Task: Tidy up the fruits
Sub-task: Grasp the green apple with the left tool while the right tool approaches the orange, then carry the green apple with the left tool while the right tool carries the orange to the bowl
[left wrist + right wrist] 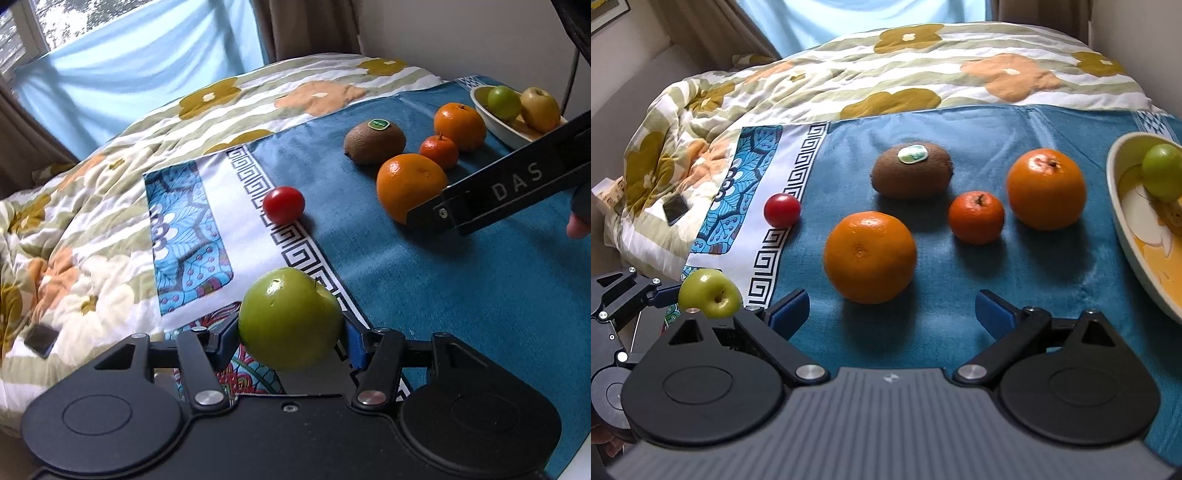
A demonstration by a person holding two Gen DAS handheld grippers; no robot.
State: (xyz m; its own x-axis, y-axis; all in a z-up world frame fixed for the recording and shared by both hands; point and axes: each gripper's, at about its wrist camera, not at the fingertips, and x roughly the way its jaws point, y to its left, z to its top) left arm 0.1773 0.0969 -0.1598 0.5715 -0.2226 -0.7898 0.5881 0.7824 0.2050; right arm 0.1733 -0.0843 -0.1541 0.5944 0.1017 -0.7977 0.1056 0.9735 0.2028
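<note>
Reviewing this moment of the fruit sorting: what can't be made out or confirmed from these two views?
- Bowl: cut off by the right edge in the right wrist view; in the left wrist view the right gripper's black body covers its near side, so its full contents stay unknown.
- Green apple: its underside is hidden, so whether it rests on the cloth is unclear.
- Kiwi: sticker print is too small to read.
- Dark flat object on the quilt: too small to identify.

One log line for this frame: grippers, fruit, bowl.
left gripper: shut on green apple | right gripper: open, near big orange | bowl: small green fruit
</note>
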